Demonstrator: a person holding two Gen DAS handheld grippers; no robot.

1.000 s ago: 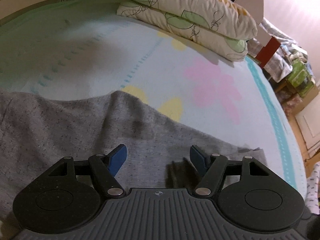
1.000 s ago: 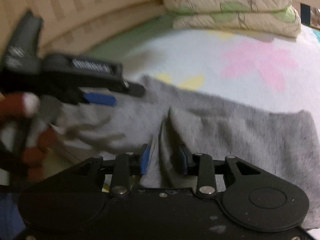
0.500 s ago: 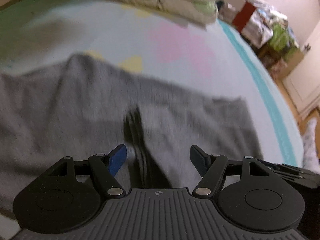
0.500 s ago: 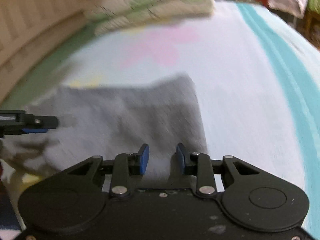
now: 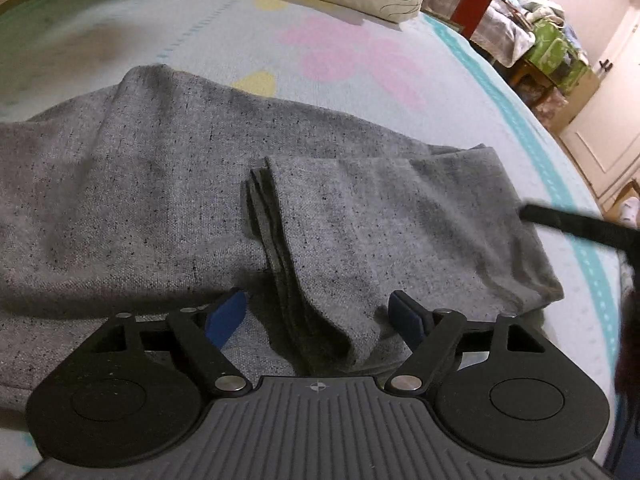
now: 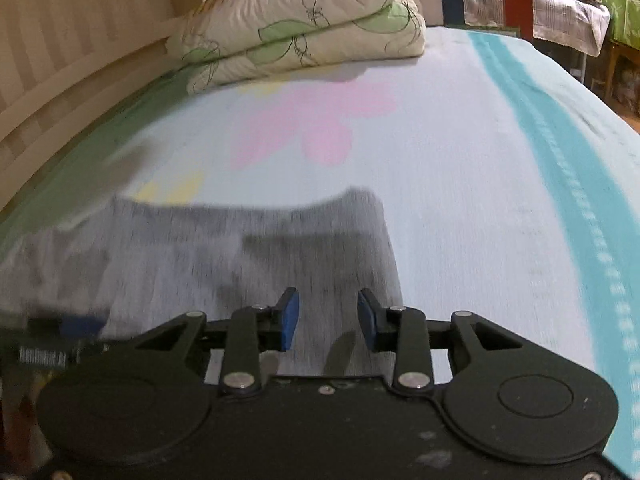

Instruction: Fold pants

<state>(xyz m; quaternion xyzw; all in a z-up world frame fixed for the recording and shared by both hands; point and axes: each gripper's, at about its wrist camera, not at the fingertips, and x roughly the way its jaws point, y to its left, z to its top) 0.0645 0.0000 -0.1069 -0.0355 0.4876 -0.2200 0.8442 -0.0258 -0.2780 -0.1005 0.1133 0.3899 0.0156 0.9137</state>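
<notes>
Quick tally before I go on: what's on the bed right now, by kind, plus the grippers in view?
Grey pants: 1
Folded floral quilt: 1
Bedsheet: 1
Grippers: 2, left gripper and right gripper, both with jaws open over the pants
Total: 5

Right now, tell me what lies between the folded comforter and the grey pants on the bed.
Only bare bedsheet with a pink flower print lies between the comforter and the grey pants. Both wrist views show this.
</notes>
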